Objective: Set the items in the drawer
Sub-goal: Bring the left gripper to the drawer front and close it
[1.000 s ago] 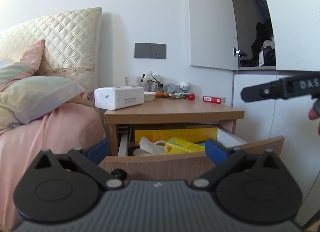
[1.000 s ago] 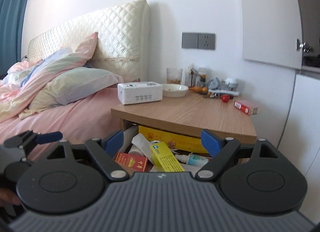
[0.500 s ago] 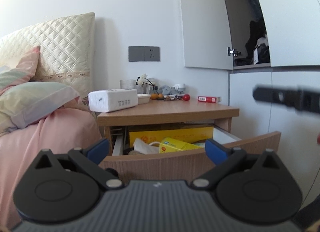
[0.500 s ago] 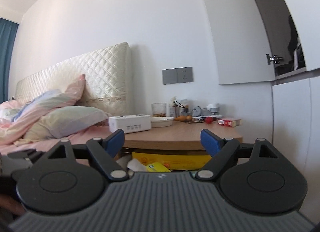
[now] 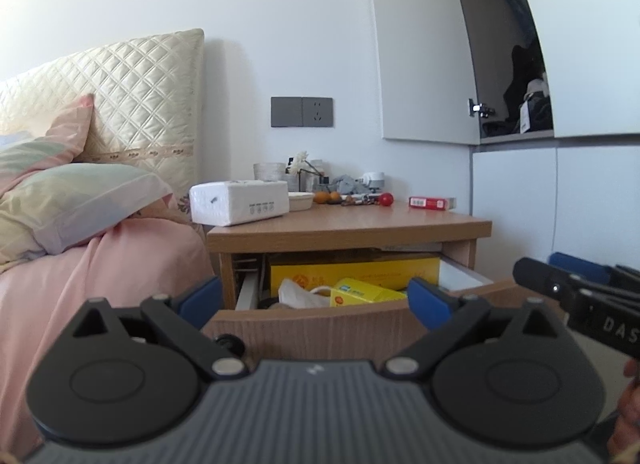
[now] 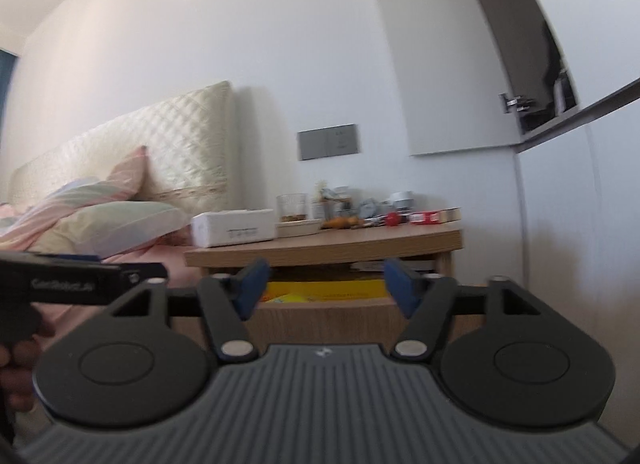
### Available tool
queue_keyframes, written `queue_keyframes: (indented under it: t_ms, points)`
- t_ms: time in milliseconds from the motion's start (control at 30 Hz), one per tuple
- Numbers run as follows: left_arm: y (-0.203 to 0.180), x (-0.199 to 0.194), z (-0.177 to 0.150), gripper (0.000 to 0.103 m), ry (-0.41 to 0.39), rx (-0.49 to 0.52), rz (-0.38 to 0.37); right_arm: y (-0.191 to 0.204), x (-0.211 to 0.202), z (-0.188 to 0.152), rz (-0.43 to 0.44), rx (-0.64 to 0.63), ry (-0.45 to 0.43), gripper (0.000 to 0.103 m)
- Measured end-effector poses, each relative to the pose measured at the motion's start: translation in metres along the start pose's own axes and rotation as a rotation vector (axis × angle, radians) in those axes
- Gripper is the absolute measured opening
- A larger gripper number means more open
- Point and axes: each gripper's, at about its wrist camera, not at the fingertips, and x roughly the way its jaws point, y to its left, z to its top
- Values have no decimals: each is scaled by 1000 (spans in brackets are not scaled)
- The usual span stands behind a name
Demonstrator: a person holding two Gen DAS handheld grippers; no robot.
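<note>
The nightstand drawer [image 5: 312, 328] stands pulled out, its wooden front facing me. Inside lie a small yellow box [image 5: 368, 294], a long yellow box [image 5: 352, 270] behind it and a white plastic bag [image 5: 296, 292]. My left gripper [image 5: 314, 300] is wide open just short of the drawer front; its jaws are closing slightly, with nothing held. My right gripper [image 6: 326, 286] hangs level with the drawer front [image 6: 328, 318]; its jaws are closing and hold nothing. The right gripper [image 5: 576, 288] also shows at the right of the left wrist view.
On the nightstand top [image 5: 348, 224] sit a white tissue box [image 5: 240, 202], a bowl [image 5: 300, 200], a red ball [image 5: 386, 198], a red packet [image 5: 430, 203] and small clutter. A pink bed [image 5: 100, 272] lies left; white cupboard doors [image 5: 516, 200] stand right.
The right gripper has sunk from above the drawer to level with its front, and its jaws have narrowed. In the left wrist view it dropped toward the lower right. The left gripper barely moved.
</note>
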Motion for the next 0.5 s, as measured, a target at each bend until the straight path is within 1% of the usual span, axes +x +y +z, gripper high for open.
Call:
queue_keyframes:
  t_ms: [33,100,133,167,200,233,267,367,500]
  points:
    - [-1,1,-1,95,2,5,2,0,2,-1,11,6,8,44]
    - [-1,1,-2,91,1,11,0,0,6,-3,36,14,13,39]
    - [-2,1,-3,87,0,12,1,0,6,-4,45,18,13,33]
    - [-2,1,-3,82,-4,9,4,1,7,-5,51,19,14,31]
    - [-1,1,-3,79,-4,6,6,1,8,-6,57,20,16,31]
    - [0,2,-4,72,0,5,5,1,9,-7,64,24,20,28]
    - [0,3,-4,65,4,5,6,0,10,-8,72,30,25,22]
    - [0,6,-6,56,22,19,31,-2,12,-10,89,52,33,18]
    - [1,7,-7,50,31,20,42,-5,13,-13,83,77,34,16]
